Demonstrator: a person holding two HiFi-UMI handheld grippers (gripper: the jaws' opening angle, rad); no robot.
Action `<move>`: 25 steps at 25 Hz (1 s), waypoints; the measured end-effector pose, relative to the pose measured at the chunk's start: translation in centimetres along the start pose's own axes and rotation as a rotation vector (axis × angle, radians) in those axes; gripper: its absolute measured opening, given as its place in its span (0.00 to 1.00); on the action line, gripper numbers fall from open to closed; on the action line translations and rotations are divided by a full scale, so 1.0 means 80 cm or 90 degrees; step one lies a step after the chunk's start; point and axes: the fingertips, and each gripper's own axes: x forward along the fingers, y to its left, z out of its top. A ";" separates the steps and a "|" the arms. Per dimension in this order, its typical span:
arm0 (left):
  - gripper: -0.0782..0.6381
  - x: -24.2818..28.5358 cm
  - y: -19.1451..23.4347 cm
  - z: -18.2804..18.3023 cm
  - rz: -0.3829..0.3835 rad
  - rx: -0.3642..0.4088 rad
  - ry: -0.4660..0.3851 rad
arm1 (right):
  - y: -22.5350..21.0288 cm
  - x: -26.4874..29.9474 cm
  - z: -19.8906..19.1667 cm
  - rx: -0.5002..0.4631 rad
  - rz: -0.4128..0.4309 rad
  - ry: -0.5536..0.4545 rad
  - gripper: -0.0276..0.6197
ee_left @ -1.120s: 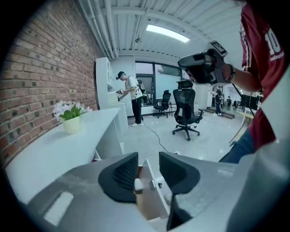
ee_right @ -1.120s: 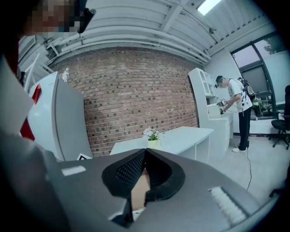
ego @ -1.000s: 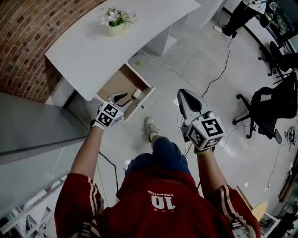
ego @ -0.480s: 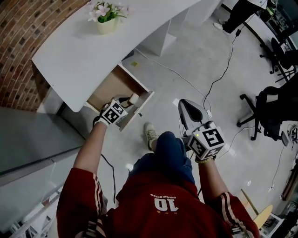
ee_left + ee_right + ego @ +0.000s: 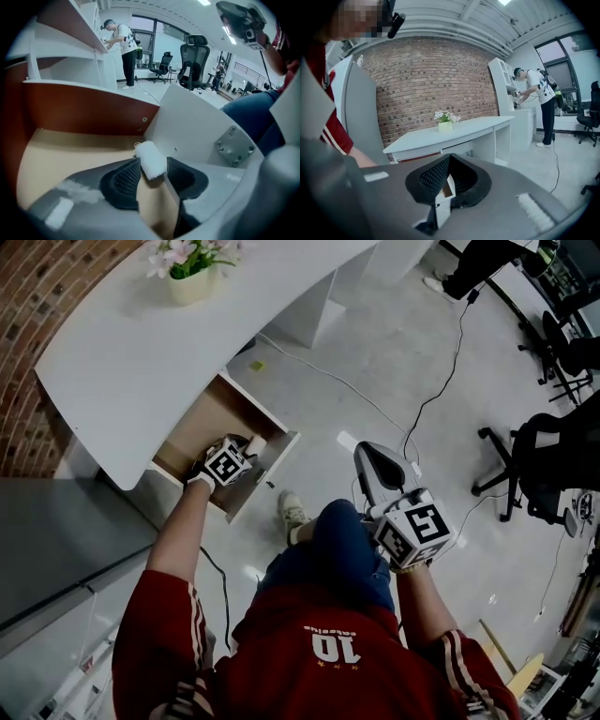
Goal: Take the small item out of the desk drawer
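The desk drawer (image 5: pixel 192 427) stands pulled out from under the white desk (image 5: pixel 131 343), its wooden bottom showing. My left gripper (image 5: pixel 246 443) reaches down into the drawer near its white front panel (image 5: pixel 267 470). A small white roll-shaped item (image 5: pixel 150 157) lies on the drawer bottom between the left gripper's (image 5: pixel 152 163) fingertips, close against the front panel (image 5: pixel 197 126). The jaws are opening and a gap shows beside the item. My right gripper (image 5: pixel 370 454) hangs over the floor beside the person's knee; its jaws (image 5: pixel 448 159) meet at the tips with nothing in them.
A pot of flowers (image 5: pixel 190 277) stands on the desk top. A grey cabinet (image 5: pixel 56 521) stands at the left. A cable (image 5: pixel 422 409) runs across the floor, office chairs (image 5: pixel 548 456) stand at the right, and another person (image 5: pixel 478 263) stands at the far right.
My left gripper has gone deeper into the drawer and now has the white item between its fingertips. The right gripper has hardly moved.
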 end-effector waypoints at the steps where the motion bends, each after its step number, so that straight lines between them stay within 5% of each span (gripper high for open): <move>1: 0.37 0.006 0.003 -0.002 -0.005 -0.006 0.002 | -0.004 0.004 -0.001 0.001 0.001 0.000 0.05; 13: 0.27 0.011 -0.001 -0.005 -0.028 -0.041 0.019 | -0.012 0.033 0.011 0.012 0.015 0.006 0.05; 25: 0.27 -0.118 -0.044 0.074 -0.009 -0.078 -0.051 | 0.027 -0.043 0.105 0.023 -0.002 0.012 0.05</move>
